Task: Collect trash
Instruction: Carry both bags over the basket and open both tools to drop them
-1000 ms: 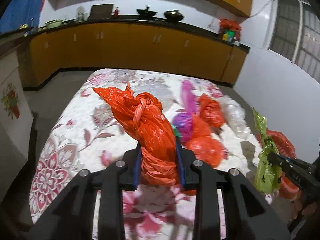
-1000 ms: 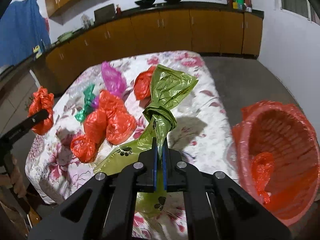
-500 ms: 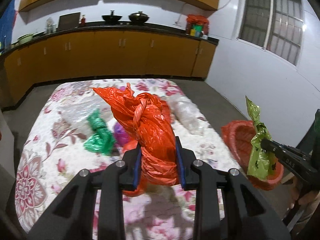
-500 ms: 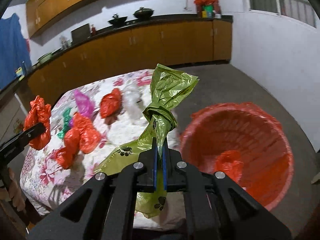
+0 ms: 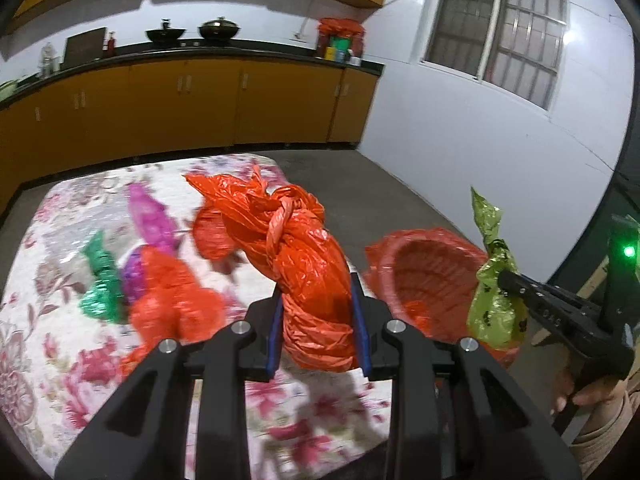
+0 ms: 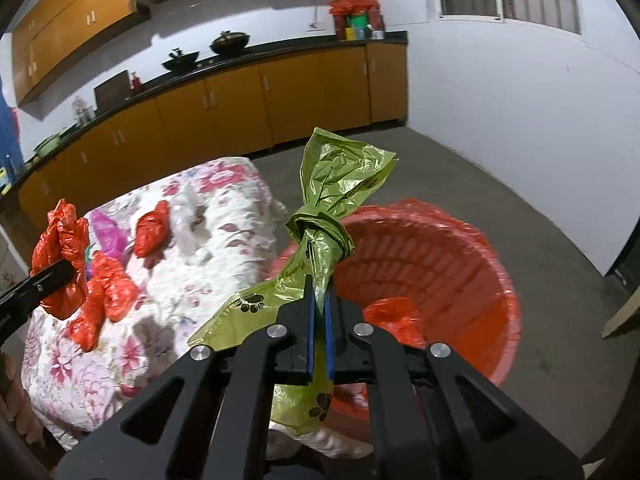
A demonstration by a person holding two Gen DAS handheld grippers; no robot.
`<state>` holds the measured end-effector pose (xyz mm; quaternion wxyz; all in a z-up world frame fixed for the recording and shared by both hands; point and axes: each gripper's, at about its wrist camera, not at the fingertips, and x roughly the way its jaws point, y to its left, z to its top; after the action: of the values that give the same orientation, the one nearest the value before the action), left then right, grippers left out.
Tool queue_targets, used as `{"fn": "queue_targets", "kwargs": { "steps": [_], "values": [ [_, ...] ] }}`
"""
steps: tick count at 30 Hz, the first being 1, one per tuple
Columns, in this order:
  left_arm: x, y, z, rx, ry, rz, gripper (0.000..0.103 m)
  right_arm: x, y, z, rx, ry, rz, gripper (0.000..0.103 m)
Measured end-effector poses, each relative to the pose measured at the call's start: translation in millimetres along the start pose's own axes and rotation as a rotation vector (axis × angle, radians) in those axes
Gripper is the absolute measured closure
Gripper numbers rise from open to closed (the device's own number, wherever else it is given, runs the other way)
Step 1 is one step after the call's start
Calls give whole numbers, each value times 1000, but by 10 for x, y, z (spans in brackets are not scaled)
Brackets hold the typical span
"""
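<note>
We hold two pieces at once: left gripper [image 5: 316,332] jaws clamped on knotted orange plastic bag [image 5: 304,264], right gripper [image 6: 319,324] jaws pinched narrow on tied olive-green paw-print bag [image 6: 324,216]

Red lined round bin [image 6: 472,264] just ahead of right jaws, one orange bag [image 6: 394,318] already inside

We judge task early: several bags left on floral-cloth table [image 5: 52,344], ahead-left of left jaws

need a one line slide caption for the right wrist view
Right gripper holds a knotted green paw-print bag over the red trash basket, beside the floral-covered table.
</note>
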<state>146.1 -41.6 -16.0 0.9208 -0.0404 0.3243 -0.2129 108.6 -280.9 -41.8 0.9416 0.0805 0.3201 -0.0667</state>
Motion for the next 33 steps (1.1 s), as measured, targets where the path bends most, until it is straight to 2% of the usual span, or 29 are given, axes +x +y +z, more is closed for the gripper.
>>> {"fn": "queue_targets", "kwargs": {
  "steps": [6, 13, 33],
  "values": [
    [192, -302, 34, 23, 27, -80, 74, -7, -209, -30, 25, 5, -32, 98],
    [424, -597, 53, 61, 58, -138, 74, 3, -426, -51, 53, 11, -60, 98],
    [1005, -1214, -31, 147, 152, -233, 74, 117, -808, -27, 107, 13, -83, 98]
  ]
}}
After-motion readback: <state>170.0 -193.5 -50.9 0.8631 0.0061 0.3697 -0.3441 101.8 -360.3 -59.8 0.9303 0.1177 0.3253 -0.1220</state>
